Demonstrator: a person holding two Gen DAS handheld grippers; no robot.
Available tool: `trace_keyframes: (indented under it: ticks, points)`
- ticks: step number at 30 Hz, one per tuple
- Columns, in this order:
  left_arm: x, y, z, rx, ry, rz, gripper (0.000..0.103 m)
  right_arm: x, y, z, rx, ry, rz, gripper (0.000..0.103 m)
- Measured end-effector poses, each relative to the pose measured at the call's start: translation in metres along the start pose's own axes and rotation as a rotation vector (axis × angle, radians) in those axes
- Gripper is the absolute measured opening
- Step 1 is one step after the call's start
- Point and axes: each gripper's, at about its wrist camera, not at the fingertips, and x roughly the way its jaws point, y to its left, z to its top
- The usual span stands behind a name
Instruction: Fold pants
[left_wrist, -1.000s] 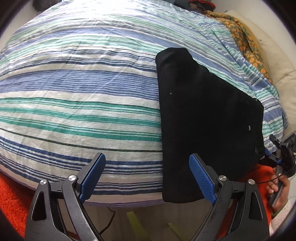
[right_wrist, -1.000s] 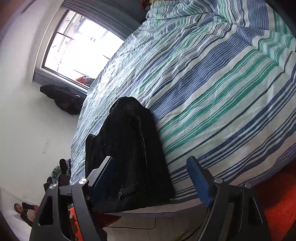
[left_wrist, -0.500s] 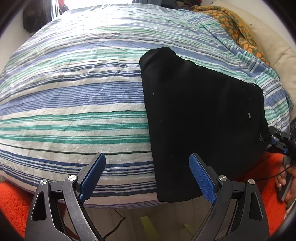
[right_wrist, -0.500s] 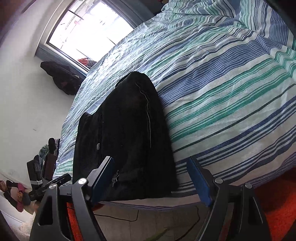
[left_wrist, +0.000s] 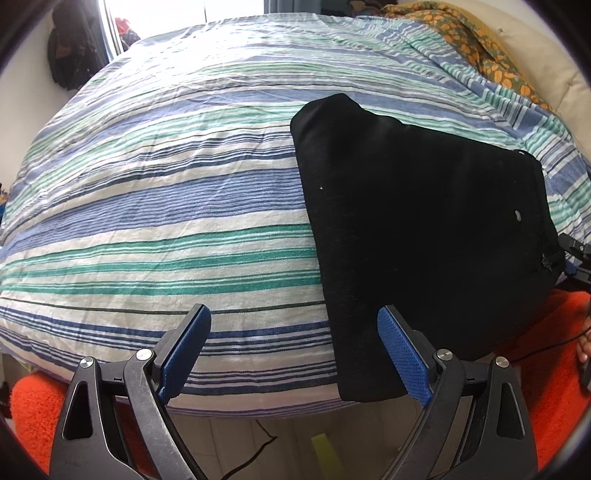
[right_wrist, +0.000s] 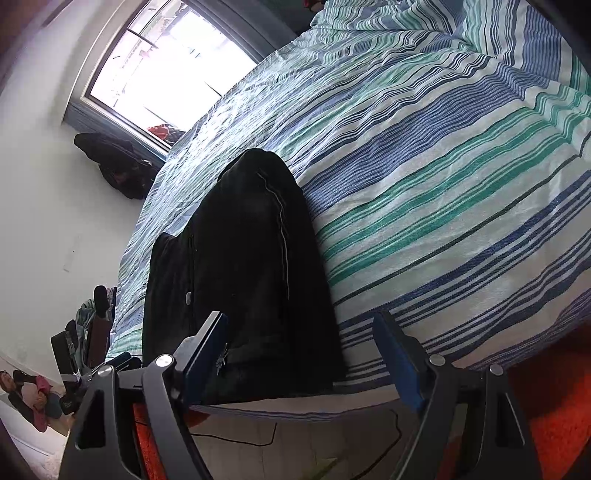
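The black pants (left_wrist: 417, 229) lie folded on the striped bed, one end hanging over the near edge. In the right wrist view the pants (right_wrist: 243, 280) show a white seam line and a small button. My left gripper (left_wrist: 293, 350) is open and empty, held off the bed's near edge, its right finger just in front of the pants' hanging end. My right gripper (right_wrist: 301, 354) is open and empty, just in front of the pants' near end. Its tip shows at the right edge of the left wrist view (left_wrist: 576, 254).
The bed cover (left_wrist: 155, 206) has blue, green and white stripes. An orange-patterned blanket (left_wrist: 476, 44) lies at the far right. An orange rug (left_wrist: 554, 332) covers the floor beside the bed. A window (right_wrist: 173, 70) and dark hanging clothes (right_wrist: 118, 166) are on the far wall.
Both grippers have drawn back and risen a little, so more of the bed and pants shows. The pants lie unmoved. Both stay open.
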Motion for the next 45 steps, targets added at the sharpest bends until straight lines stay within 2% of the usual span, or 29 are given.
trace_keyframes:
  ticks: [9, 34, 45]
  points:
    - [0.0033, 0.0013, 0.0004, -0.014, 0.005, 0.026, 0.093, -0.0016, -0.0028, -0.0005, 0.015, -0.011, 0.008, 0.081]
    - [0.0004, 0.0012, -0.0018, 0.027, -0.003, 0.140, 0.093, -0.0067, -0.0054, 0.0004, 0.034, -0.027, 0.013, 0.081]
    - [0.0027, 0.0027, -0.0011, 0.030, 0.004, 0.155, 0.093, -0.0034, -0.0038, 0.0012, 0.031, -0.017, 0.010, 0.081]
